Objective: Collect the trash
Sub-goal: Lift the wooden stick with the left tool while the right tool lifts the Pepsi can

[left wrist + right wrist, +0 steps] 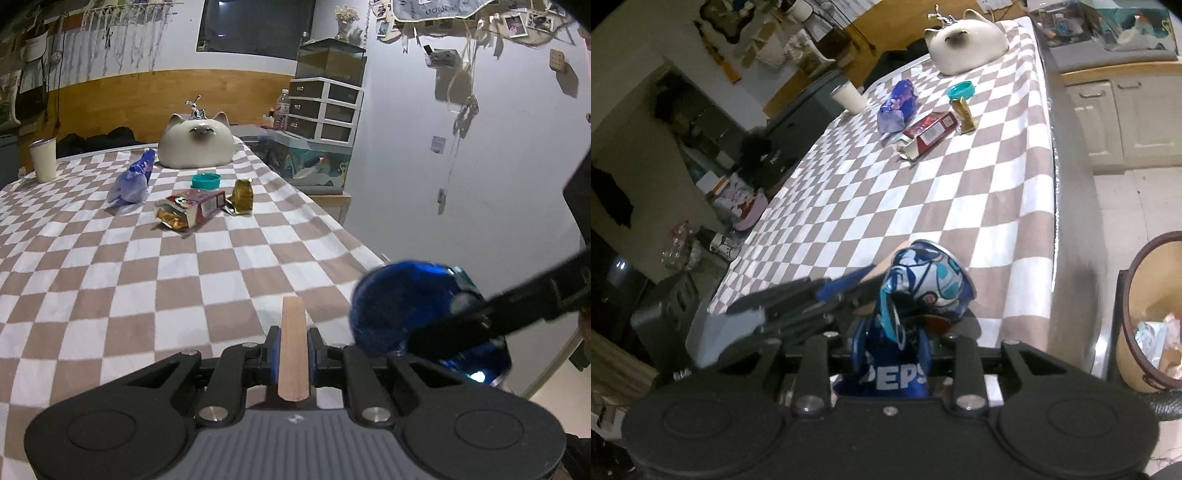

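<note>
Left wrist view: a wooden stick (293,347) is clamped upright between the pads of the left gripper (293,341), above the checkered tablecloth (110,277).

Right wrist view: a crushed blue can (919,291) is gripped by the right gripper (890,347) at the table edge; the bin (1137,295) stands to the right.

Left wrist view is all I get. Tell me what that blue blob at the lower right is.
Observer: A crushed Pepsi can, clamped in the right gripper.
Operator: Find me somewhere to drop it.
Observer: An open tan bin stands on the floor, off the right edge of the table as the right wrist view shows it.
Operator: Check that it is really for trash.
Observer: Crumpled scraps already lie inside it.
</note>
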{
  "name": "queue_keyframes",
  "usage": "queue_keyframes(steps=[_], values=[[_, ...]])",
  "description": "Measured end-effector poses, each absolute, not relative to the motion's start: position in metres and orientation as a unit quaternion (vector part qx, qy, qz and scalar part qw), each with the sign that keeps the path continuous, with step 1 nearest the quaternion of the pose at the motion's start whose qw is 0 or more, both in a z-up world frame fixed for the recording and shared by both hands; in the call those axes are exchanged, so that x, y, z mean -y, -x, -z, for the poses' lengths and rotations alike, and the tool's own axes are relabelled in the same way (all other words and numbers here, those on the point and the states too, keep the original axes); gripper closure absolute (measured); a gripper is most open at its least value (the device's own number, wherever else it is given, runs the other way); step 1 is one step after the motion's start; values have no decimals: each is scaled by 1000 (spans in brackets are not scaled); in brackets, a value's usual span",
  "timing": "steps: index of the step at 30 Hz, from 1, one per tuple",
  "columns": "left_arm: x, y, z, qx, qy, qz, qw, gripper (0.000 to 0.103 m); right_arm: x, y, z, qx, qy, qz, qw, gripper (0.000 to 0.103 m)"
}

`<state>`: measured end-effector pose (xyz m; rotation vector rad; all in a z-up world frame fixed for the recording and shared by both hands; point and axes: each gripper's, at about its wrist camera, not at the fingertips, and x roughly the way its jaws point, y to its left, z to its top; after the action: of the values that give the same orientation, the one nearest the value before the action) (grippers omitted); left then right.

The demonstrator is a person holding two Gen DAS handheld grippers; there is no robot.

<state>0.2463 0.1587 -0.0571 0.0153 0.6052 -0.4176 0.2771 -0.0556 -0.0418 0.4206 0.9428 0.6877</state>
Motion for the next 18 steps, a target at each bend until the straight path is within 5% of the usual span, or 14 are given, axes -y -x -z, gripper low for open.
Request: queue_keyframes(steps=[18], values=[[-150,-236,61,-315,-11,176,933,87,54,-265,34,-426,-172,-320,829,76]])
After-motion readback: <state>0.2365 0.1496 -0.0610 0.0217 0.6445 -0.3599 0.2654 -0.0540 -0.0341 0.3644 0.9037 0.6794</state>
